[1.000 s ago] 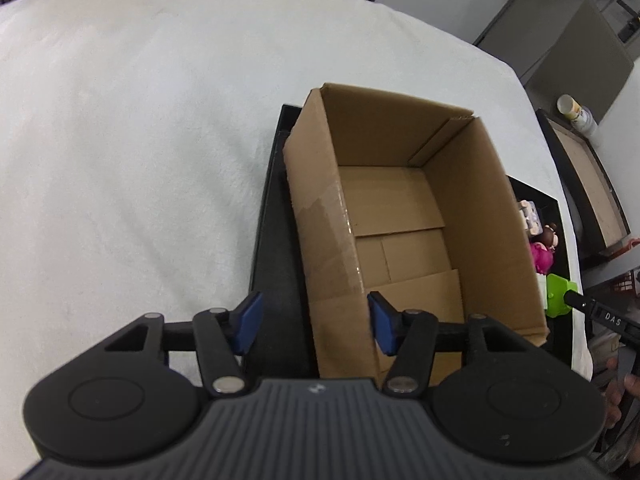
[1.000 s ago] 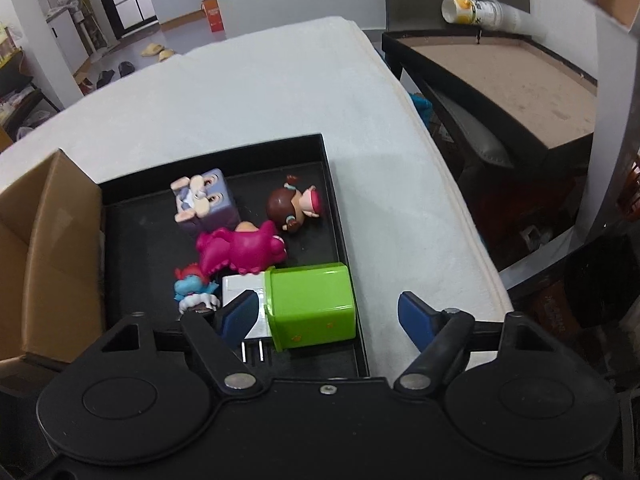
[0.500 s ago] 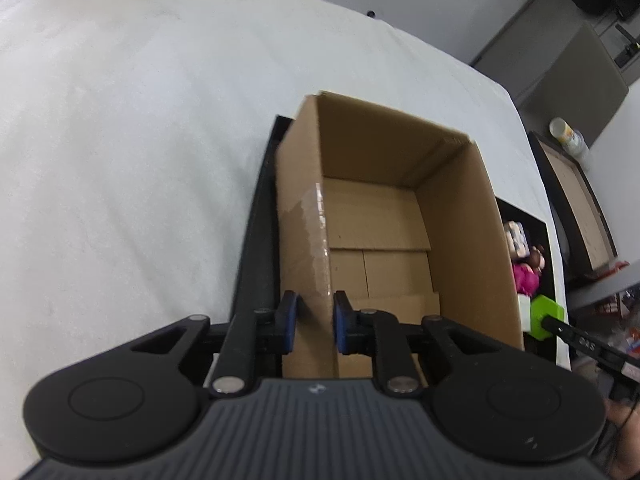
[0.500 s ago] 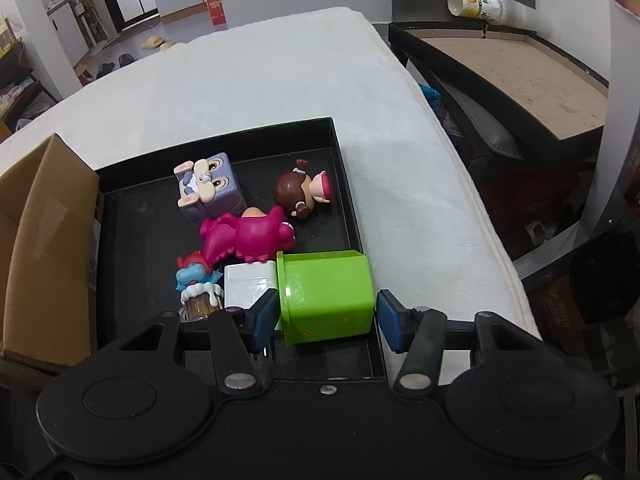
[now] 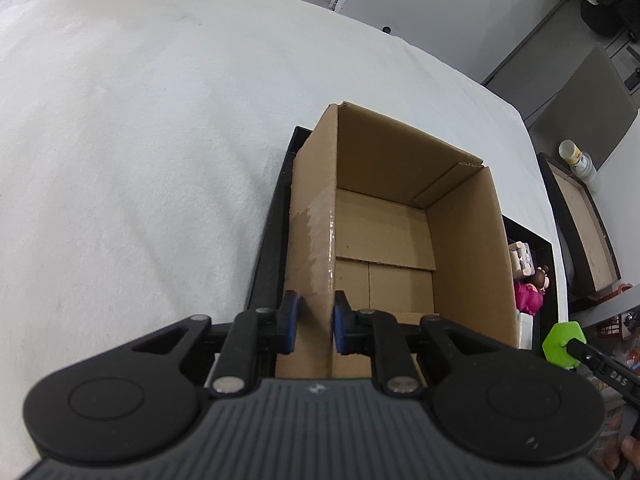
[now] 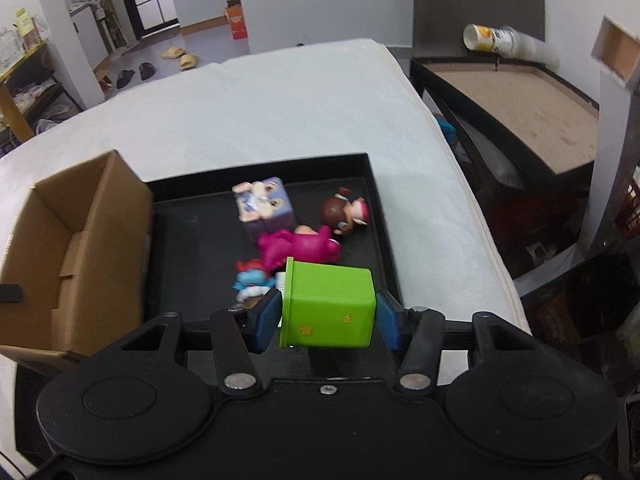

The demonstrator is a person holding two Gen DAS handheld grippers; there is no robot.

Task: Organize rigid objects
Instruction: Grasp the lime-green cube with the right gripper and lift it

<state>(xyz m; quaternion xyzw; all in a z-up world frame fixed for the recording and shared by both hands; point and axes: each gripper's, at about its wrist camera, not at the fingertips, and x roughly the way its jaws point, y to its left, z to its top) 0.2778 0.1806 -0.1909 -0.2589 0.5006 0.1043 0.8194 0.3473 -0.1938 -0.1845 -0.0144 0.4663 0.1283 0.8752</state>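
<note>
White fleecy tabletop, corrugated carton

L gripper jaws closed onto cardboard box wall, R gripper jaws closed on green cup, lifted off tray

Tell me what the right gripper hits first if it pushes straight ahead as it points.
Probably the pink toy figure on the black tray, just beyond the green cup held by the right gripper; depth is uncertain.
</note>
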